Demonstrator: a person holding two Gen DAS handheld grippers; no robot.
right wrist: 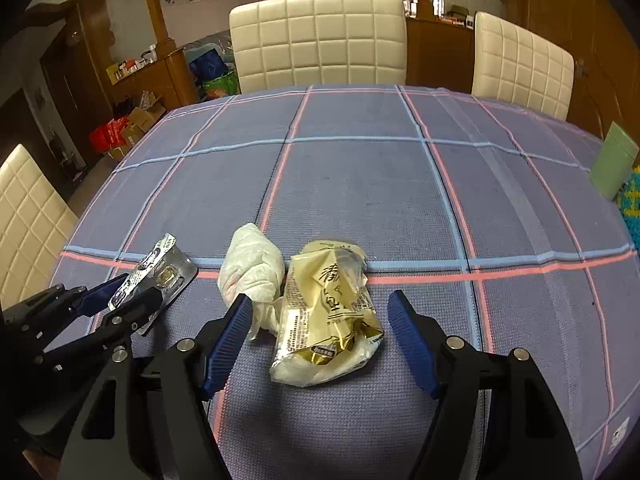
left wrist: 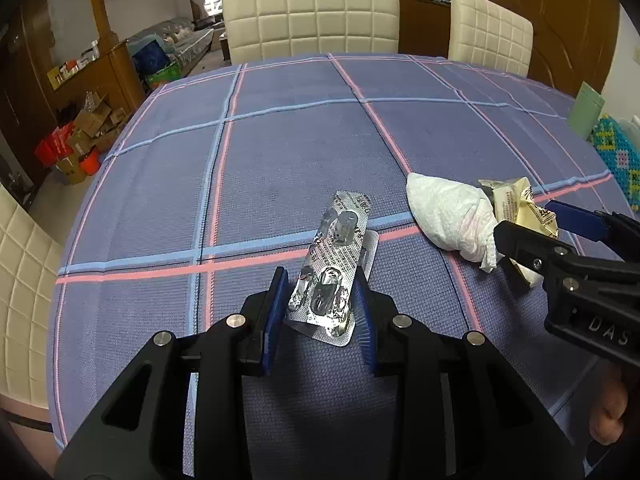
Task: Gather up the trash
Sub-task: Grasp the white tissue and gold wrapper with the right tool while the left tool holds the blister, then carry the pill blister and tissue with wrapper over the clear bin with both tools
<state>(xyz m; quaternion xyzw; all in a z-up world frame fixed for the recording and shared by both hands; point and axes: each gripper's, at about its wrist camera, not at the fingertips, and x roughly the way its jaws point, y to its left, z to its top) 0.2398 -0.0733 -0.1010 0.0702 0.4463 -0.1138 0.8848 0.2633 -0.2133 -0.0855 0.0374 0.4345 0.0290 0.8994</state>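
Silver foil blister pack [left wrist: 334, 268] sits pinched in my left gripper [left wrist: 320, 308]; right gripper [right wrist: 320, 340] gapes around the crumpled yellow wrapper [right wrist: 330, 312]; white tissue wad [right wrist: 252, 266] untouched.

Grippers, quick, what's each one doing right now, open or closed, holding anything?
Left gripper: closed on the blister pack, which is tilted up off the tablecloth.
Right gripper: open, holding nothing, with a finger on each side of the yellow wrapper.
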